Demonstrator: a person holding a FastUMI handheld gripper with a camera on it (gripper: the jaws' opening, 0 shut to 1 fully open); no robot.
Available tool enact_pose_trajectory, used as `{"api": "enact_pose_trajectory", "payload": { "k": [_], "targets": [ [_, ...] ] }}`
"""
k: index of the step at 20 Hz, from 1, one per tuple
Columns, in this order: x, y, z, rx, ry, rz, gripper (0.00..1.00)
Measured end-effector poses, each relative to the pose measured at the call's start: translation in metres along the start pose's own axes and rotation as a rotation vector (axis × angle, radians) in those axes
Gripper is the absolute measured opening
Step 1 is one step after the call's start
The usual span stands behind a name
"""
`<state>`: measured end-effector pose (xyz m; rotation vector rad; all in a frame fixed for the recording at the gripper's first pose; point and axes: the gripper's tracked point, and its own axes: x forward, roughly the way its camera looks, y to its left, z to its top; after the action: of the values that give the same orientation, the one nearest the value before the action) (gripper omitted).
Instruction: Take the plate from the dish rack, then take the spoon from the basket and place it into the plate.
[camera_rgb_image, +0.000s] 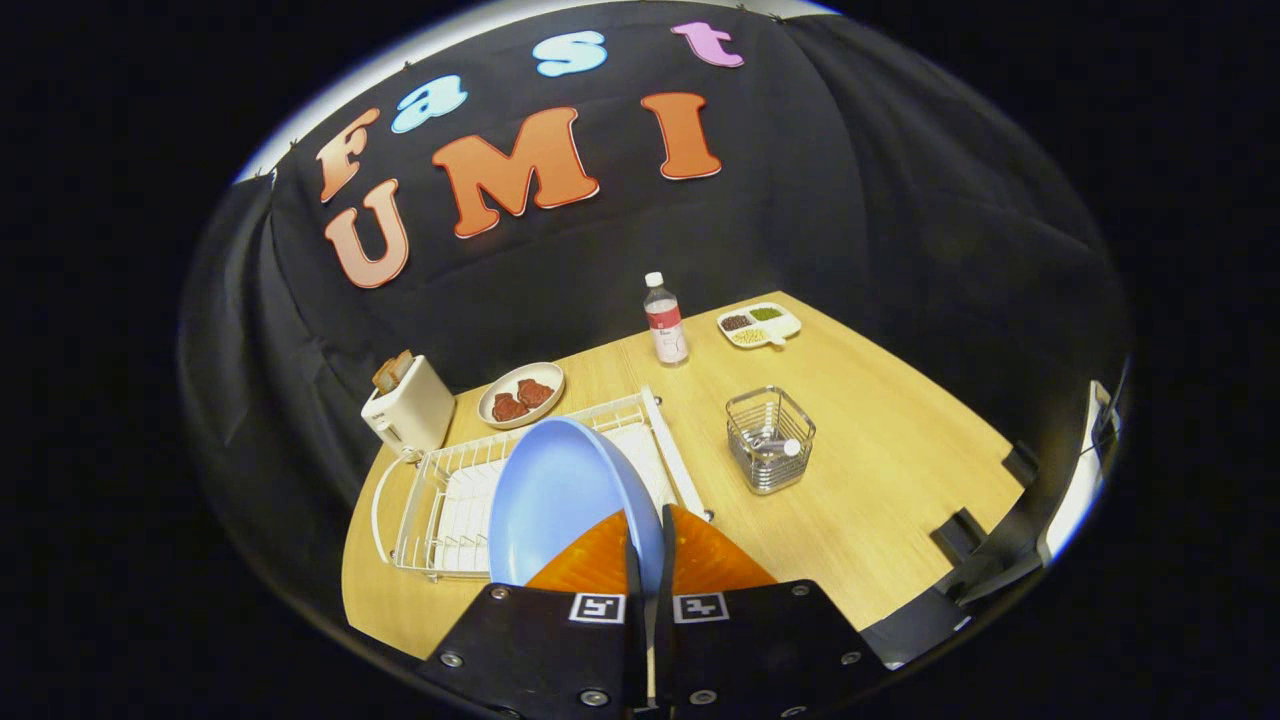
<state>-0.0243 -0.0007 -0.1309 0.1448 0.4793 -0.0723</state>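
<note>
Wooden counter (900, 480) w/ dark cloth behind carries everything. Nearest: hand-held gripper (648, 535), fingers pressed together on the rim of the blue plate (560, 495), so it's clenched on the plate edge. Plate stands on edge, tilted, held up in front of the white wire dish rack (440, 500); can't tell if its lower rim touches the rack or is clear of it. Edge grip makes sense: a plate racked upright offers only its rim to pinch.

Rack lies just beyond and to the side of the plate, long side running away from the fingers, no other dishes visible in it. Beyond the fingers on the other side, well apart from the rack, sits the wire basket (769, 440) w/ the spoon (778, 447) lying inside, pale end up near the rim — probably easy to pinch from above.

Farther back: toaster (410, 405) w/ bread in it, small plate w/ brown food (521, 395), bottle (666, 320) upright, divided tray (759, 325) by the far corner.

Judgement: step one underway; plate needs a flat open spot, likely btwn rack and basket, before going for the spoon.
</note>
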Motion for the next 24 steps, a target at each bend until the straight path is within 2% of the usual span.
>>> {"api": "enact_pose_trajectory", "payload": {
  "k": [10, 15, 24],
  "targets": [
    [-0.010, -0.039, -0.070, 0.122, 0.104, 0.037, 0.03],
    [0.005, -0.038, -0.102, 0.193, 0.169, 0.078, 0.03],
    [0.031, -0.038, -0.155, 0.248, 0.282, 0.087, 0.03]
  ]
}}
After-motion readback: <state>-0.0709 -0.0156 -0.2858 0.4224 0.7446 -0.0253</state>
